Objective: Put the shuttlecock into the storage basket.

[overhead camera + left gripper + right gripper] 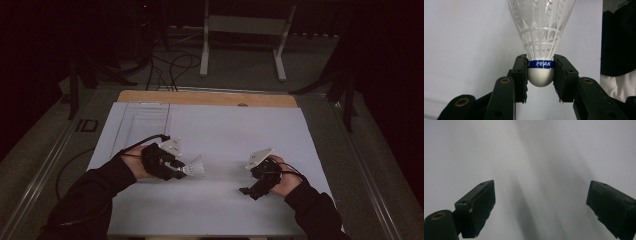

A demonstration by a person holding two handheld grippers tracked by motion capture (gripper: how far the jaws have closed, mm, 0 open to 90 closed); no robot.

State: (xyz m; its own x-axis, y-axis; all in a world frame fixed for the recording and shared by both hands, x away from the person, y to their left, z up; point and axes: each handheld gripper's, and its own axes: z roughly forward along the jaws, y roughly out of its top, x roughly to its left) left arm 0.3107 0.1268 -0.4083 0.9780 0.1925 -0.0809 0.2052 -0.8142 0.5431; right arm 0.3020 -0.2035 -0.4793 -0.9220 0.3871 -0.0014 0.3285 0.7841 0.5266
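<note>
Left side of the bench (150, 220): the left claw (186, 170) is held in the person's left hand (134, 165), low over the white sheet (225, 135) that covers the bench top. Its jaws point toward the middle of the sheet. In the left gripper view the left claw (540, 72) pinches a white shuttlecock (541, 42) by its rounded cork base, one black jaw on each side, both touching it. A blue band marked "PEAK" runs round the base just between the jaw tips. The netted plastic skirt flares away from the jaws. In the high view the shuttlecock (195, 166) juts out past the jaw tips, close above the sheet.

Right side: the right claw (248, 191) is held in the person's right hand (286, 181), well apart from the left claw, jaws angled down and toward the person's left. In the right gripper view the right claw (541, 202) stands spread wide, with bare white sheet between the two jaws.

A strip of bare wood (200, 97) shows at the bench's far edge.
</note>
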